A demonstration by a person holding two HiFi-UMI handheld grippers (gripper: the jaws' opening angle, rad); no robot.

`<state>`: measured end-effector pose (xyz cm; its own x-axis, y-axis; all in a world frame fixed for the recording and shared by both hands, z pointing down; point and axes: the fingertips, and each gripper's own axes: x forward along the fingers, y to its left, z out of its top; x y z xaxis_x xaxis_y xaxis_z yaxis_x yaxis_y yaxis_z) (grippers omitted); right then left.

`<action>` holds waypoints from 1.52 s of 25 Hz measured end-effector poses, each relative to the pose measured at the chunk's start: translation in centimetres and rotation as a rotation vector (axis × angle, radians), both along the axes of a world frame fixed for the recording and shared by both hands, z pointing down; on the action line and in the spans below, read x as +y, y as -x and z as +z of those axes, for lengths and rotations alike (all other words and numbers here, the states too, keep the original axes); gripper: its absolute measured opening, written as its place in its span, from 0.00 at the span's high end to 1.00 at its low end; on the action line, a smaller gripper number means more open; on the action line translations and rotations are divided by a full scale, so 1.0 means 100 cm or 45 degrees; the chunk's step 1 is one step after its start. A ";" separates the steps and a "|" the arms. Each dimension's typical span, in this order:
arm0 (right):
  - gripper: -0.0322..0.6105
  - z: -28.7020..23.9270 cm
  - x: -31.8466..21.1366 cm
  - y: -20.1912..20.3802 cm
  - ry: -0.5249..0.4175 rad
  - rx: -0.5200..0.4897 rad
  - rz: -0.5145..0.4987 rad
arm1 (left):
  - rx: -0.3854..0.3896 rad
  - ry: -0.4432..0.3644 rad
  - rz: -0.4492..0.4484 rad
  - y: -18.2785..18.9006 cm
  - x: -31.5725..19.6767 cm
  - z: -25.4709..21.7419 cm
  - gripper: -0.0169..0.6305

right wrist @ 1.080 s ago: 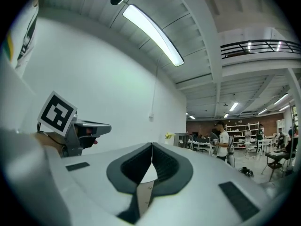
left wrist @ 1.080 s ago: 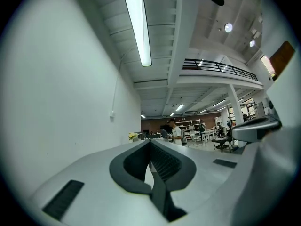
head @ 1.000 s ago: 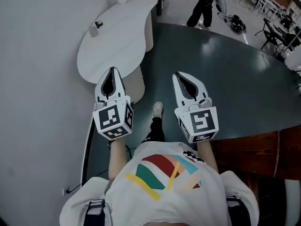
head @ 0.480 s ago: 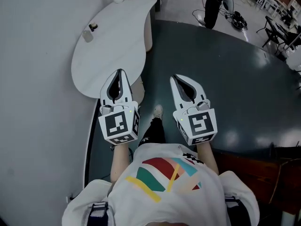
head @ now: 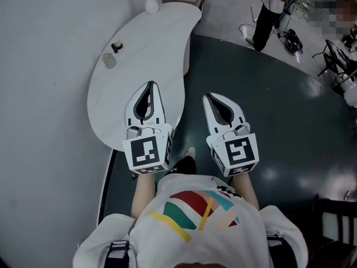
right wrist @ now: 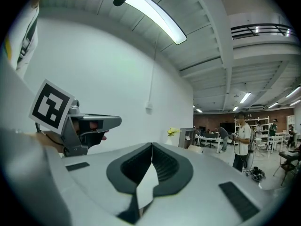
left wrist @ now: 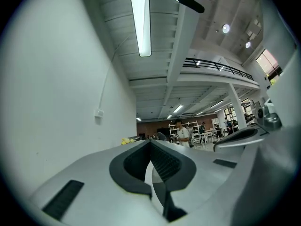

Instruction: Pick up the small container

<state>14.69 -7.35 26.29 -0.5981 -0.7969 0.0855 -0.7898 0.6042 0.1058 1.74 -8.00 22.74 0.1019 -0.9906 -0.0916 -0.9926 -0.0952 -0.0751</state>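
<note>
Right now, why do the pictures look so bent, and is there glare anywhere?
Head view: wide lens bows the table edge; the dark floor shows pale glare spots. Left gripper view: black corners, ceiling light washed out. Right gripper view: same bending, light strip blown white.

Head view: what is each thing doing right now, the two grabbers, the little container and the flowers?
Left gripper: shut, empty, held level.
Right gripper: shut, empty, held level.
Small container: upright on the white table, untouched, well ahead of both grippers.
Small dark object: on the table beside the container, too small to tell more.
Vase of yellow flowers: upright at the table's far end.
</note>
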 end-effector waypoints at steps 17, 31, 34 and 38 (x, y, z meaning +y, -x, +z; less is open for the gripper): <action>0.93 -0.014 -0.160 0.071 0.021 -0.051 0.039 | -0.085 -0.001 -0.075 0.058 -0.150 0.011 0.95; 0.93 -0.022 -0.152 0.104 -0.026 -0.050 -0.068 | 0.025 -0.031 -0.151 0.083 -0.141 0.008 0.95; 0.93 -0.021 -0.151 0.104 -0.013 -0.080 -0.071 | 0.011 -0.041 -0.134 0.079 -0.137 0.006 0.95; 0.93 -0.019 -0.155 0.104 -0.006 -0.119 -0.090 | -0.003 -0.038 -0.131 0.076 -0.138 0.007 0.95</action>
